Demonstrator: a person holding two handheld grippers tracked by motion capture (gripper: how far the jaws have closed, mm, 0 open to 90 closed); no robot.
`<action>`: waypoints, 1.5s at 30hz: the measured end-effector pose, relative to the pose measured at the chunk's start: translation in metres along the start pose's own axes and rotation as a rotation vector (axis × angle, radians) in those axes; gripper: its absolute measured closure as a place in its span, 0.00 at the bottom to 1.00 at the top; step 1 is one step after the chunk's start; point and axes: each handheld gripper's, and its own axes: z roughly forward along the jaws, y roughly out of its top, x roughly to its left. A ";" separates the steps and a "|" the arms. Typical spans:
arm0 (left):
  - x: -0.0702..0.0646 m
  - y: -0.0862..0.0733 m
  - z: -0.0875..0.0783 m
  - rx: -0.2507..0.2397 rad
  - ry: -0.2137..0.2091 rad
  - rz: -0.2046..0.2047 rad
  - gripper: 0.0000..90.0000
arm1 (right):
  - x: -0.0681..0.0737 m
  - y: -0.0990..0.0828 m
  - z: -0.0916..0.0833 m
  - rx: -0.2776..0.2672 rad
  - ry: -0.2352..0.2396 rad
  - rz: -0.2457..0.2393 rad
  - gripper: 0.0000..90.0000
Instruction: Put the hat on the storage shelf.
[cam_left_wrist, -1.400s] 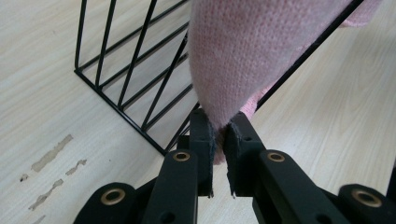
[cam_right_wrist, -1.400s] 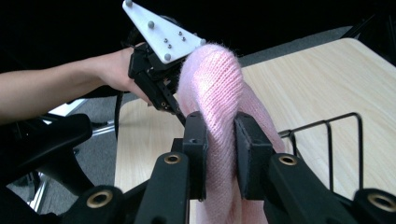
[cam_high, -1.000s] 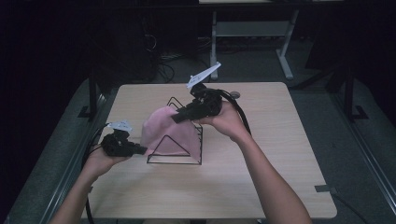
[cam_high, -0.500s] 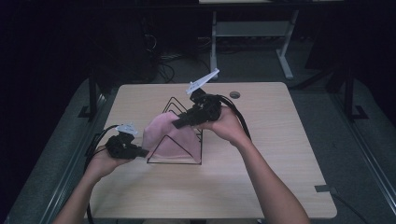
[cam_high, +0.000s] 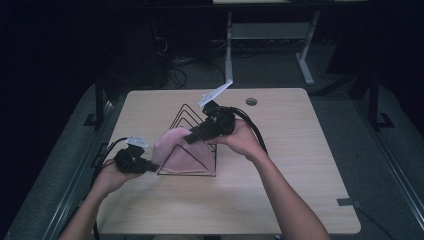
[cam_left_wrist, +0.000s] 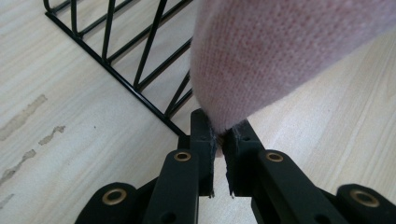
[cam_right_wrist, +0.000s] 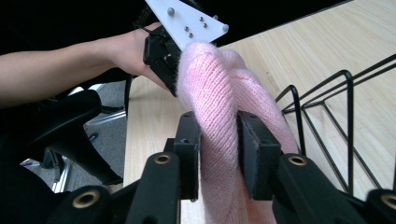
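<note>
I have the pink knit (cam_high: 181, 150) at centre frame in the high view, draped over the black wire rack (cam_high: 187, 167) on the table (cam_high: 300, 165). My left gripper (cam_left_wrist: 218, 140) pinches its lower edge tight. My right gripper (cam_right_wrist: 219, 140) clasps a thick fold (its jaws have just been easing apart).

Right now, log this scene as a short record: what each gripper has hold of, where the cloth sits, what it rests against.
item: pink knitted cloth
left gripper: shut on one edge of the cloth
right gripper: jaws just been opening, a thick roll of the cloth between them, pads touching it
support: black wire rack, the cloth draped against it
surface: wooden table
cloth shape: stretched between the two grippers
</note>
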 end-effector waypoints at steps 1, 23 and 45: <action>0.001 -0.001 0.000 0.003 -0.001 0.002 0.92 | 0.000 0.000 0.000 -0.001 0.002 -0.003 0.77; 0.005 -0.008 0.013 0.062 0.031 0.006 0.93 | -0.002 -0.009 0.016 0.045 0.017 -0.011 0.87; 0.006 -0.014 -0.011 -0.048 0.007 -0.088 0.64 | -0.008 -0.070 -0.042 -0.077 -0.105 0.116 0.43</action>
